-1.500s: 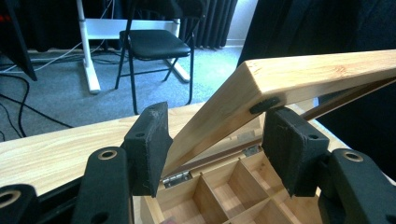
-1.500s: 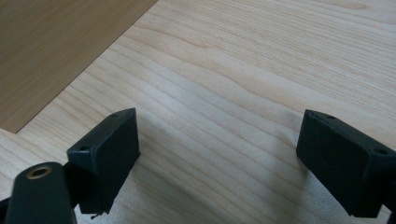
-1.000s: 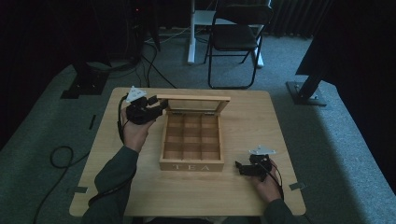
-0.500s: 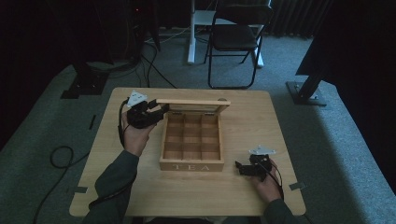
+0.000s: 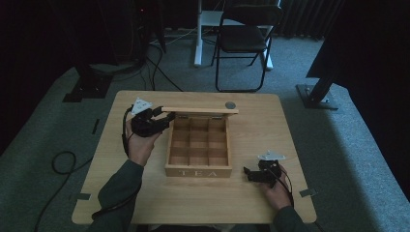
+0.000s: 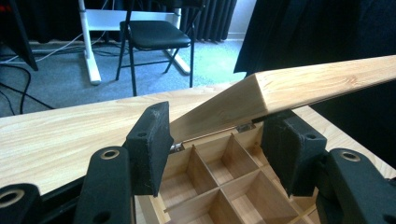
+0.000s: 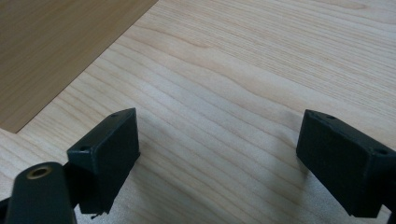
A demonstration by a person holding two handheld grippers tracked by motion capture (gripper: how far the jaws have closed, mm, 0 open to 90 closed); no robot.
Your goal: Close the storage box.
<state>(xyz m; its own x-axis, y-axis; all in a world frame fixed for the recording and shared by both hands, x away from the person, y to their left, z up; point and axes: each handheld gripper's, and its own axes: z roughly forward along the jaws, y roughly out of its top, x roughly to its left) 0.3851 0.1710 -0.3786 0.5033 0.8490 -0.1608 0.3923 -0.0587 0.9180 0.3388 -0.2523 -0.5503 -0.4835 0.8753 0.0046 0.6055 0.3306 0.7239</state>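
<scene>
A wooden tea box (image 5: pixel 198 172) with "TEA" on its front wall stands mid-table, its square compartments empty. Its hinged lid (image 5: pixel 199 110) is partly raised and looks like a thin strip over the back edge. My left gripper (image 5: pixel 162 118) is at the lid's left end, jaws open. In the left gripper view the tilted lid (image 6: pixel 317 81) crosses above the gap of the left gripper (image 6: pixel 219 144), over the box dividers (image 6: pixel 210 172). My right gripper (image 5: pixel 249 174) rests open on the table by the box's front right corner. Between the right gripper's (image 7: pixel 219 154) jaws lies bare wood.
The light wooden table (image 5: pixel 261 125) has free surface left and right of the box. A small dark round disc (image 5: pixel 230 105) lies behind the lid. A black folding chair (image 5: pixel 244 41) and stand bases (image 5: pixel 316 96) sit on the carpet beyond.
The lid has swung down toward the box: its inner face showed earlier, now it looks edge-on. My left gripper followed its left end. The right gripper has stayed put.
</scene>
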